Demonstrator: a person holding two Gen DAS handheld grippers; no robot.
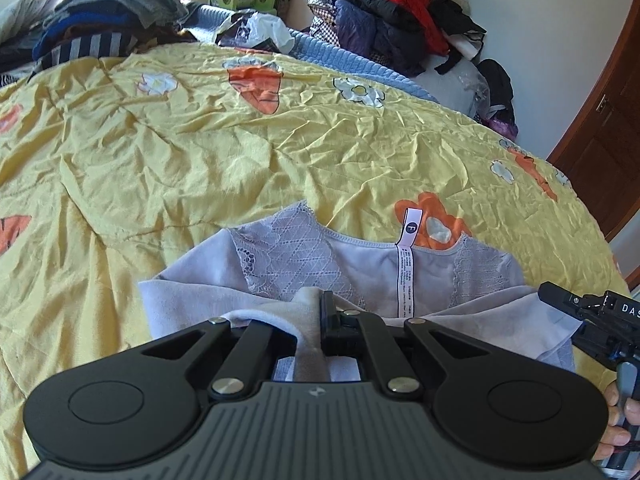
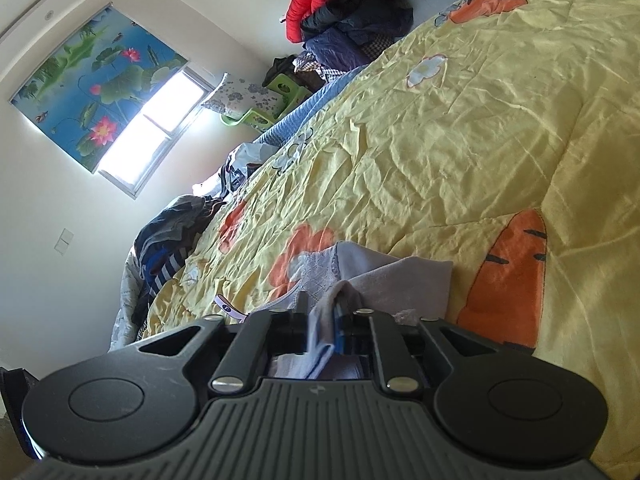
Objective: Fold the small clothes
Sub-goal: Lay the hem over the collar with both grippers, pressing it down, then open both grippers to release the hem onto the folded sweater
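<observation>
Lying on the yellow quilt [image 1: 240, 152], the lavender lace-trimmed underwear [image 1: 288, 256] is pinched by the left claw [image 1: 326, 312], the right claw [image 2: 324, 316] loosened around it.

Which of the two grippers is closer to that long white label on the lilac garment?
Left. The left gripper pinches the garment just beside the label. The right gripper is at the garment's far right edge, farther from it.

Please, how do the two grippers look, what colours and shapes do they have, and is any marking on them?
Both the left gripper and the right gripper are matt black, with a ribbed grey plate, two round discs, silver rivets on angled link arms and a small logo. From the left wrist view, the right gripper shows white letters "DAS", blue parts and a grey handle.
</observation>
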